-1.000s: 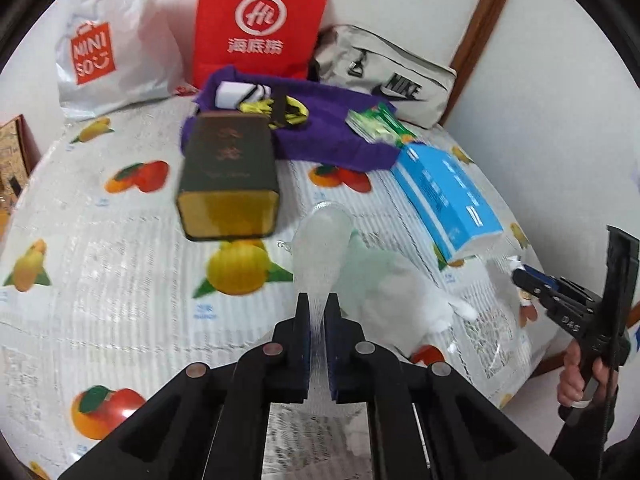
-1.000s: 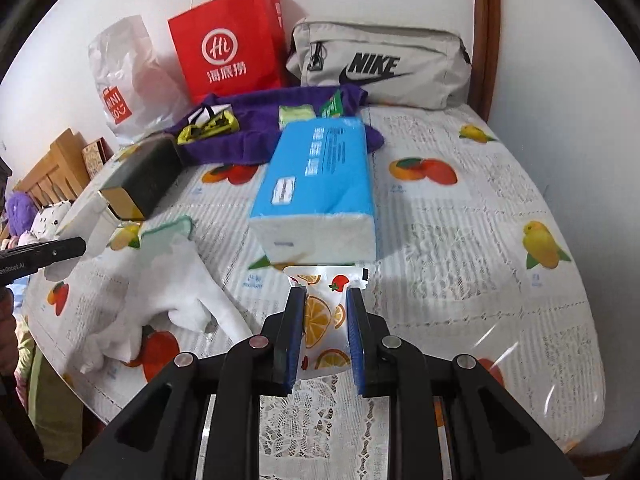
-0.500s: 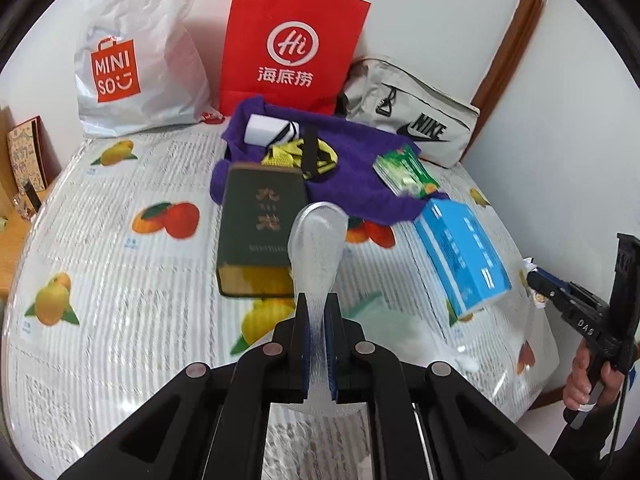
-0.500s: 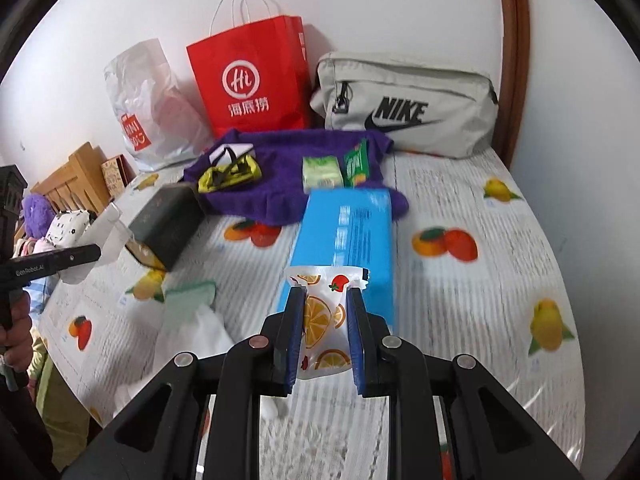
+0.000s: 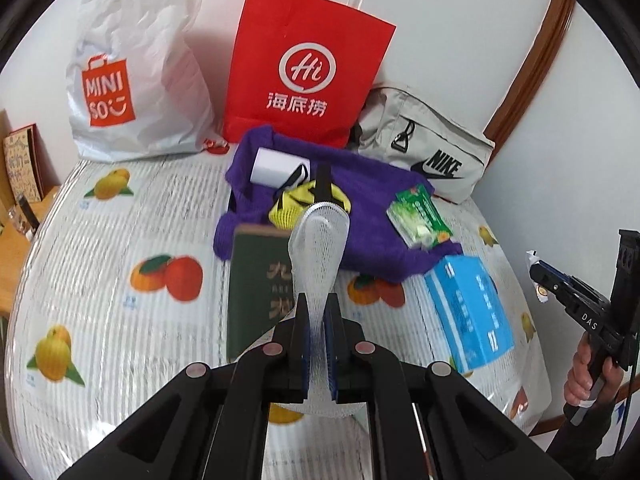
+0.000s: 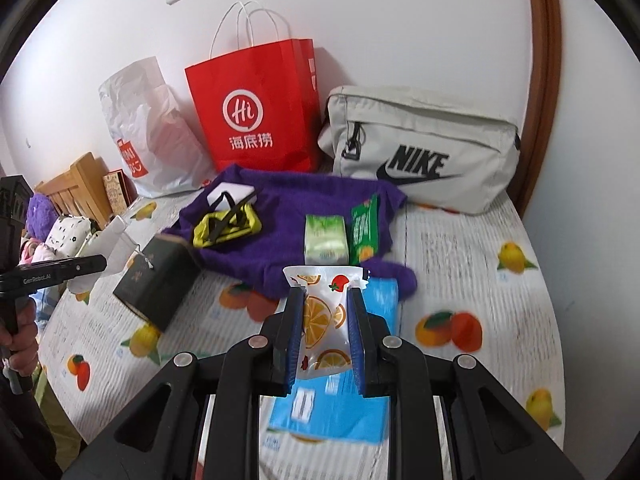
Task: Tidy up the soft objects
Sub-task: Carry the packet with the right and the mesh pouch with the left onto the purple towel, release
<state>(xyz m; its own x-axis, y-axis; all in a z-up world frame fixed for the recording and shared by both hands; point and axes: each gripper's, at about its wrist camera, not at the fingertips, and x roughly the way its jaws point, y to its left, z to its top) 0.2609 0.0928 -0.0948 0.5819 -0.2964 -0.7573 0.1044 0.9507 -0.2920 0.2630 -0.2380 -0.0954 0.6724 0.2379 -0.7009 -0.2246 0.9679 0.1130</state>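
Note:
My left gripper (image 5: 318, 314) is shut on a white mesh foam sleeve (image 5: 320, 240), which sticks up between its fingers, above a dark green box (image 5: 252, 292) on the fruit-print bed cover (image 5: 120, 280). My right gripper (image 6: 326, 294) is shut on a small pouch printed with orange slices (image 6: 322, 316), held above a blue tissue pack (image 6: 332, 412). Beyond both lies a purple cloth (image 6: 288, 208) with a yellow and black item (image 6: 226, 226) and green packets (image 6: 324, 236) on it. In each wrist view the other gripper shows at the edge, held by a hand.
Against the wall stand a white MINISO bag (image 5: 132, 80), a red paper bag (image 5: 304, 68) and a grey Nike bag (image 6: 424, 152). A wooden headboard (image 6: 76, 188) and soft toys (image 6: 60, 232) are at the left. The bed edge runs along the near side.
Both grippers have risen above the bed, each still shut on its thing. The white cloth that lay near the front edge has dropped out of both views.

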